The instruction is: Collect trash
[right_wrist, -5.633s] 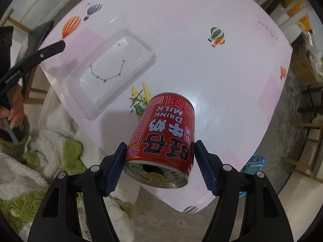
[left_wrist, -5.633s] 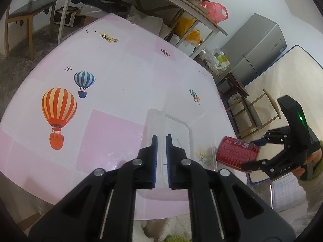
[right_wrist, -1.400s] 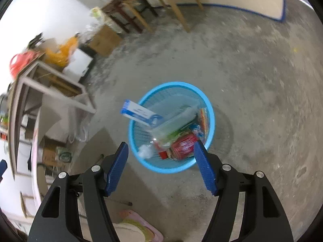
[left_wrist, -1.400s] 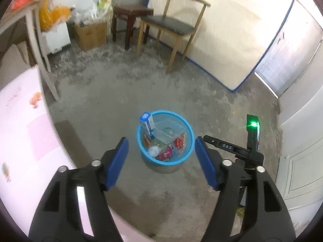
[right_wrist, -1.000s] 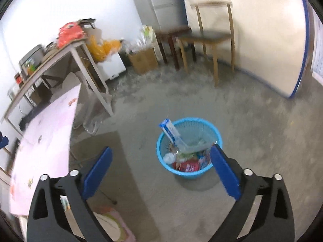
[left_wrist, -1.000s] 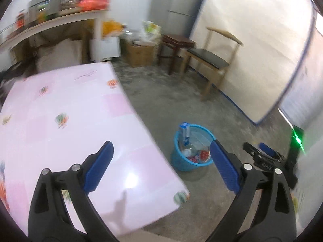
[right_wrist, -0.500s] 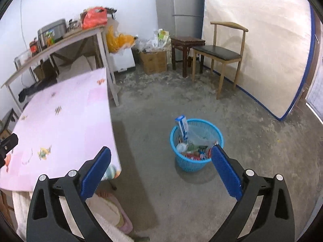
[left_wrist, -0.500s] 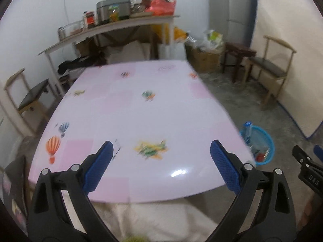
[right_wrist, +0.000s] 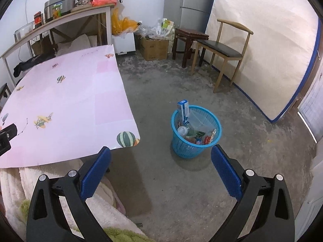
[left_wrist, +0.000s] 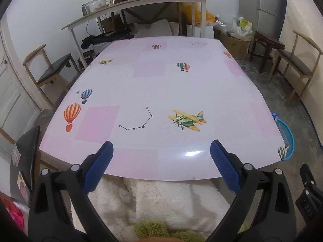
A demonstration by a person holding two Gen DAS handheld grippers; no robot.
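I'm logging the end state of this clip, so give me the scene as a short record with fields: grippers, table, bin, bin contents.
left gripper: open, holding nothing, facing the table
right gripper: open, holding nothing, facing the floor and bin
table: pink cloth with balloon and plane prints, no loose items visible on top
bin: blue mesh basket on the concrete floor, off the table's corner
bin contents: upright blue and white carton, clear plastic container, bottle, red wrappers
task state: looks finished as far as both views show
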